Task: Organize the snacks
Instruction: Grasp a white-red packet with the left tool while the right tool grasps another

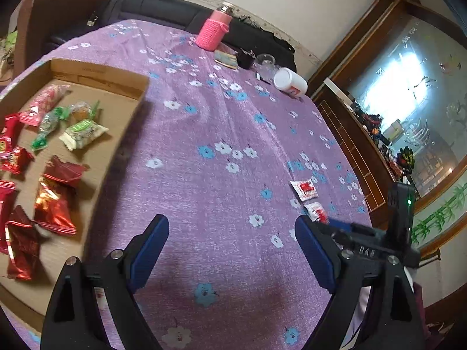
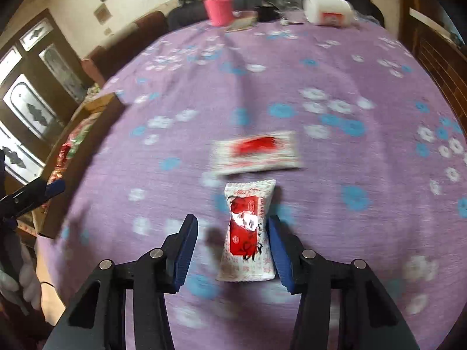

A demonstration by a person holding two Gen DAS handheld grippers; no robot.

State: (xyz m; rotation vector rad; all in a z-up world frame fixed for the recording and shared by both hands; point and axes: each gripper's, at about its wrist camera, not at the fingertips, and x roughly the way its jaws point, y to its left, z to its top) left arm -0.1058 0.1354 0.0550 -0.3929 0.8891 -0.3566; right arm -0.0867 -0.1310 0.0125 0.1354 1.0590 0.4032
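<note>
A shallow cardboard box (image 1: pixel 96 74) at the left holds several red, green and pink snack packets (image 1: pixel 55 204). Two white-and-red packets lie on the purple cloth at the right, one farther (image 1: pixel 304 190) and one nearer (image 1: pixel 317 211). My left gripper (image 1: pixel 232 248) is open and empty over the bare cloth. My right gripper (image 2: pixel 233 248) is open, and the nearer white-and-red packet (image 2: pixel 248 230) lies between its fingers, against the right pad. The second packet (image 2: pixel 256 151) lies blurred just beyond. The box (image 2: pixel 87 125) is at the left in the right wrist view.
At the table's far edge stand a pink knitted bottle (image 1: pixel 211 30), a white jar on its side (image 1: pixel 290 83), a glass jar (image 1: pixel 265 64) and small items. A dark sofa (image 1: pixel 163 8) lies behind, a wooden cabinet (image 1: pixel 350 134) at the right.
</note>
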